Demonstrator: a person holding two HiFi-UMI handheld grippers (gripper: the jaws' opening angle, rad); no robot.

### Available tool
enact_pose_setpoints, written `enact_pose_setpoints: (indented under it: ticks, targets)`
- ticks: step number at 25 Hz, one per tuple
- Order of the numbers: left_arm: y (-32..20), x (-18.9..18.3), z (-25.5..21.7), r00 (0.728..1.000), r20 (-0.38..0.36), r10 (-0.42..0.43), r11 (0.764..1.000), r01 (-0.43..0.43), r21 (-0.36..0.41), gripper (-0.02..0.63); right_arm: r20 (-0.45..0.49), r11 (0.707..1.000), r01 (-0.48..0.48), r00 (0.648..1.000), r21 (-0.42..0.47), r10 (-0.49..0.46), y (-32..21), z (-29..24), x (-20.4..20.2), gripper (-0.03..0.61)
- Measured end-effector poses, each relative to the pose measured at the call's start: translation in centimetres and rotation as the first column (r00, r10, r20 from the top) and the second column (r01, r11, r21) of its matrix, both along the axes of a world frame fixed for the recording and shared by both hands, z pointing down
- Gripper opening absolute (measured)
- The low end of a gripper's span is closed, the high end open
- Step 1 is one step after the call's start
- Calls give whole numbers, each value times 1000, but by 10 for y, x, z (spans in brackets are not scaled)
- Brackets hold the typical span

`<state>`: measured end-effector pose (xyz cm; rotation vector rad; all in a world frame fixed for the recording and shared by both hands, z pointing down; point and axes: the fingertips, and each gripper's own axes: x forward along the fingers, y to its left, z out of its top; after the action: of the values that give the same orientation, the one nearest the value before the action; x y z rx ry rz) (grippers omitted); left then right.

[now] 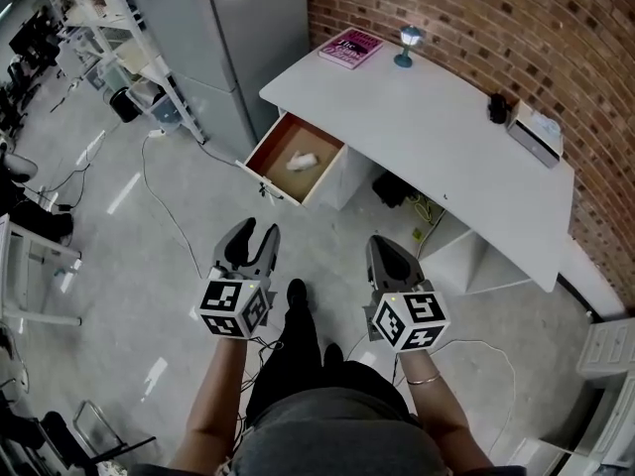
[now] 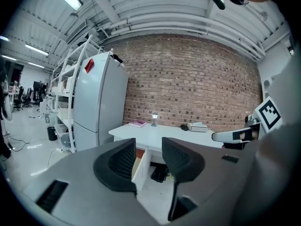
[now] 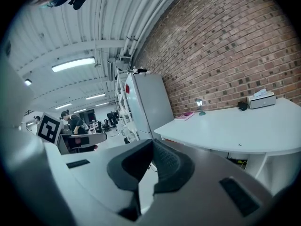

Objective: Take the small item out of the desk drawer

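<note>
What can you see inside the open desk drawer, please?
One small white item lies on the brown floor of the drawer. Anything further back, under the desk top, is hidden.

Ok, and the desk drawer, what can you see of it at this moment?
The drawer stands pulled well out of the white desk, at the end near the grey cabinet. It is a shallow open box, white outside, brown and wood-looking inside, its front panel towards the person. One small white item lies on its bottom near the middle; what it is cannot be told. Nothing else touches it.
</note>
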<state>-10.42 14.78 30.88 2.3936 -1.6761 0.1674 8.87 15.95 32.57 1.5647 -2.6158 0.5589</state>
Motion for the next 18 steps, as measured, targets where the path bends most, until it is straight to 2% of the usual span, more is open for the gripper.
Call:
enact_pose_setpoints:
  ticks: [18]
  targets:
    - [-173, -87, 10, 997, -37, 69, 998, -69, -13, 172, -18, 995, -101, 995, -18, 100, -166, -8, -80, 5]
